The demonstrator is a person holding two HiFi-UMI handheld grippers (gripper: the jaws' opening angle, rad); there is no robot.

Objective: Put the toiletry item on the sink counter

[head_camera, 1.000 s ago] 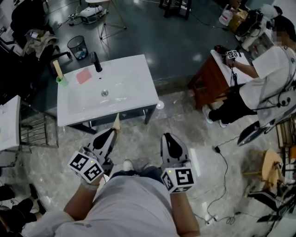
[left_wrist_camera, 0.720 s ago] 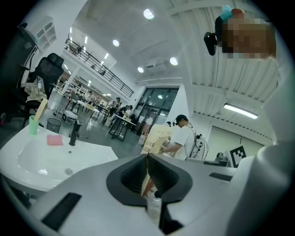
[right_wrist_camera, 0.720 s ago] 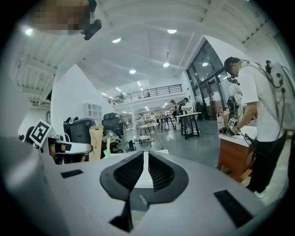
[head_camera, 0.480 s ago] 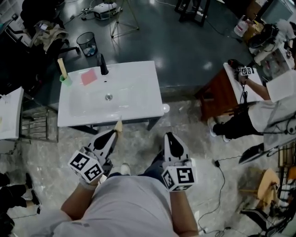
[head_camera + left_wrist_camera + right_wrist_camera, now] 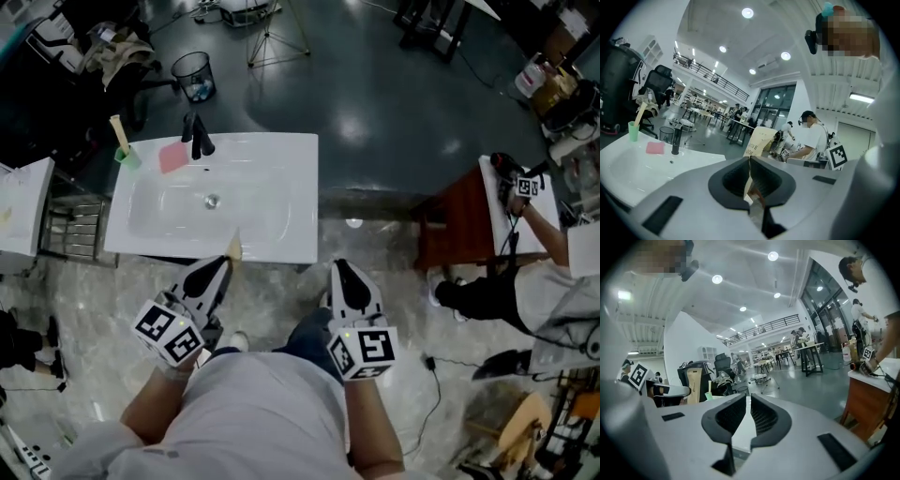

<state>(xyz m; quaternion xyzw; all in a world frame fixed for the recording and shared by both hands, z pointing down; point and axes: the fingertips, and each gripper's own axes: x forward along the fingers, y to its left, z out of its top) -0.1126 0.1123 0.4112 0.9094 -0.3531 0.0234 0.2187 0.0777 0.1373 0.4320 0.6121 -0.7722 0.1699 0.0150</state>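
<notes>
Left gripper view: flat tan printed pack (image 5: 760, 140) tight in left gripper (image 5: 750, 163) fingers (image 5: 732, 177); right gripper (image 5: 748, 401) fingers (image 5: 765, 419) together.

Glossy white sink counter (image 5: 292, 178), matt cardboard toothbrush box (image 5: 234, 247), polished stone floor (image 5: 80, 314).

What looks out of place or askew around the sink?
Nothing stands out. The green cup, pink pad and black faucet line the back of the sink counter; the left gripper grips a beige carton.
</notes>
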